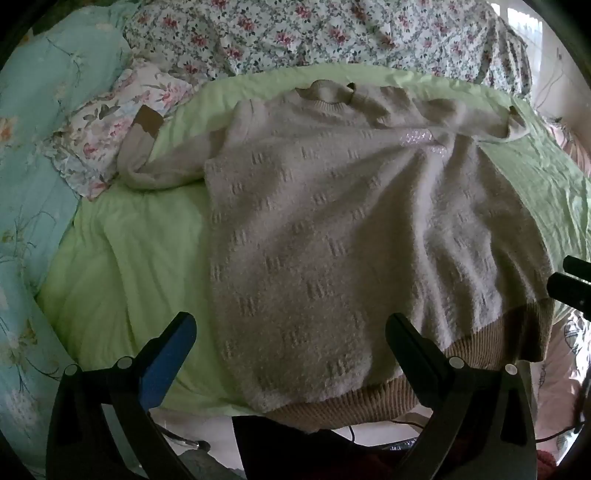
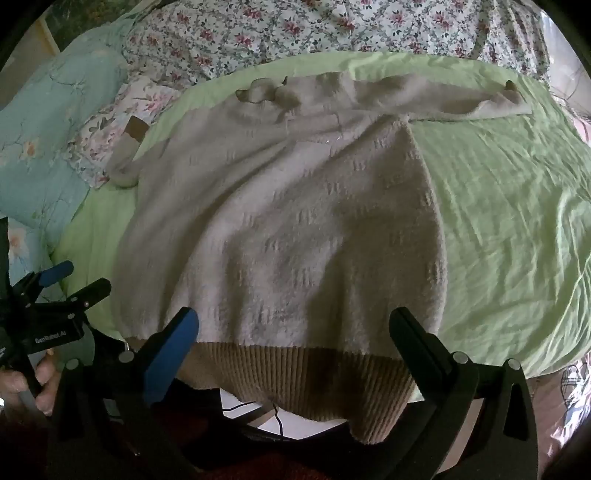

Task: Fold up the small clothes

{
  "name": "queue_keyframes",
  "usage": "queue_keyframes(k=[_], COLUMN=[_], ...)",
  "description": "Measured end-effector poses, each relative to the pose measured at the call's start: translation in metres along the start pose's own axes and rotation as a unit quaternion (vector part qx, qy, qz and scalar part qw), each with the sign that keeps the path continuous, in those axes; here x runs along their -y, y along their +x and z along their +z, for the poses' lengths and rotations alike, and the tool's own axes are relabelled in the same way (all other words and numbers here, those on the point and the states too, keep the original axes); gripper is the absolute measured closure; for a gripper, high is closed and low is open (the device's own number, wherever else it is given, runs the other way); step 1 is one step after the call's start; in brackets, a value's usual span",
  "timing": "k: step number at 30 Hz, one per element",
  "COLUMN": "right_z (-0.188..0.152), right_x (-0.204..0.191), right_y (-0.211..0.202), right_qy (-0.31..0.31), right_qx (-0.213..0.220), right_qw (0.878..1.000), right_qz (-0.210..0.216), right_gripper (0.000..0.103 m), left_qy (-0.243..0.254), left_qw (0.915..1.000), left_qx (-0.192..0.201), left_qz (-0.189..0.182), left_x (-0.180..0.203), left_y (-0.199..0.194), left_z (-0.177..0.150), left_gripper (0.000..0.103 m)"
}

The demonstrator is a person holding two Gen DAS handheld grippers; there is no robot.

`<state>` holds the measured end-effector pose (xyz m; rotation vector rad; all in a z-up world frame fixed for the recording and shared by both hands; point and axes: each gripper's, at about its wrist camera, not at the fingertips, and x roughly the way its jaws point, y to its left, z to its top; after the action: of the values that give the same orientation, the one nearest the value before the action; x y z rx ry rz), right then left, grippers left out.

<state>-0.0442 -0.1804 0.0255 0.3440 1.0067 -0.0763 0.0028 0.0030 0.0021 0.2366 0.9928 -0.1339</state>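
A green sheet (image 2: pixel 498 206) covers the bed, with a floral quilt (image 2: pixel 295 26) bunched along its far side. The beige sweater (image 2: pixel 288 221) lies spread flat on the sheet, its brown ribbed hem (image 2: pixel 303 380) hanging over the near edge. The left hand-held gripper (image 1: pixel 291 328) and the right hand-held gripper (image 2: pixel 293 325) hover above the hem, jaws wide apart, holding nothing.

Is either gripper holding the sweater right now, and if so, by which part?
Nothing is held. The left gripper and right gripper both hang open above the sweater, near its ribbed hem, with no cloth between the fingers.
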Motion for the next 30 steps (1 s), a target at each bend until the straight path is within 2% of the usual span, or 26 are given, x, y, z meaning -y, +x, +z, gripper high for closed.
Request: queue_keyframes(k=[17, 19, 24, 30], right_z=[0.002, 0.005, 0.007, 0.007], right_x=[0.010, -0.002, -0.001, -0.001], right_y=[-0.001, -0.002, -0.002, -0.002], right_qy=[0.000, 0.001, 0.002, -0.001], right_qx=[0.002, 0.003, 0.006, 0.013], right_qw=[1.000, 1.000, 1.000, 1.000], right_qz=[0.000, 0.001, 0.002, 0.005], right_gripper=[0.000, 0.000, 0.000, 0.000], left_qy=[0.001, 0.000, 0.001, 0.005], left_qw=[1.0000, 1.0000, 1.0000, 0.9999], left_qx=[0.001, 0.003, 0.006, -0.014], left_qz=[-0.001, -0.002, -0.004, -0.002], left_x=[0.005, 0.004, 0.004, 0.005], left_y=[0.000, 0.000, 0.000, 0.004], left_z=[0.003, 0.003, 0.004, 0.005], left_gripper=[0.001, 0.001, 0.001, 0.001])
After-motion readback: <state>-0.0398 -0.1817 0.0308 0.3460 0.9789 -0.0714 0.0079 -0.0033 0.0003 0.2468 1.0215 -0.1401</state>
